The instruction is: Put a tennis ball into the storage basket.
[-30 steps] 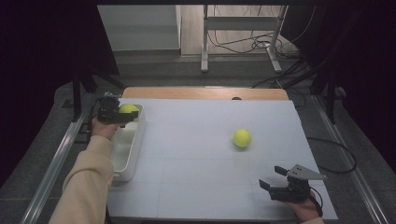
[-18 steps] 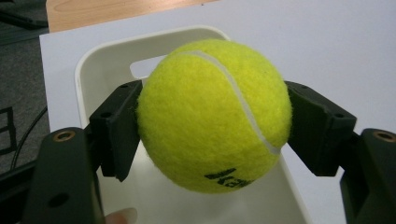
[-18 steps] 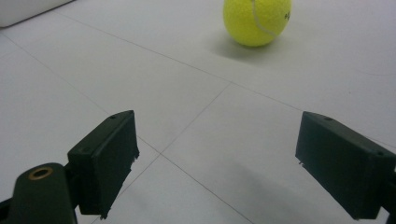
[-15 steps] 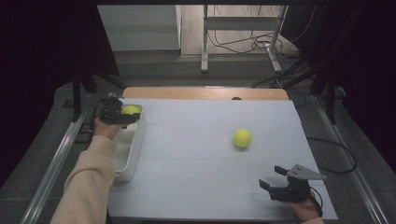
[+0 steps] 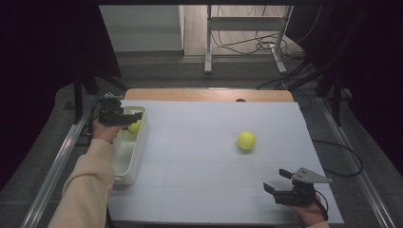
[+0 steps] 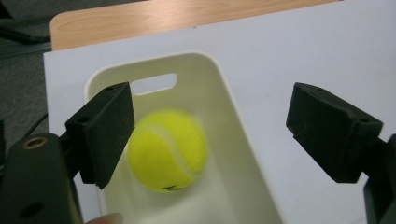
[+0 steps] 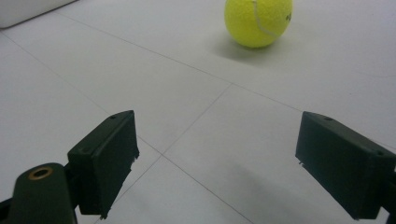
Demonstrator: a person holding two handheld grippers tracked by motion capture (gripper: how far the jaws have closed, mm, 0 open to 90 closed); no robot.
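Note:
A yellow tennis ball (image 6: 167, 150), blurred by motion, is inside the far end of a white bin (image 6: 224, 79), below and between my left gripper's jaws without touching them. My left gripper (image 6: 219, 130) is open over that end of the bin (image 5: 128, 171) at the table's left edge, where the ball (image 5: 134, 127) peeks out under the left gripper (image 5: 138, 115). A second tennis ball (image 5: 246, 140) rests on the white sheet right of centre. My right gripper (image 5: 275, 180) stands open and empty near the front right, pointed at that ball (image 7: 258, 21), well short of it.
A white sheet (image 5: 204, 156) covers the table, with a wooden strip (image 5: 204, 94) bare along the far edge. Metal rails run along both sides. Beyond the table are a stand's legs and cables (image 5: 247, 45) on the floor.
The left gripper's jaws have let go of the tennis ball, which has dropped from between them into the bin. The right gripper has stayed still.

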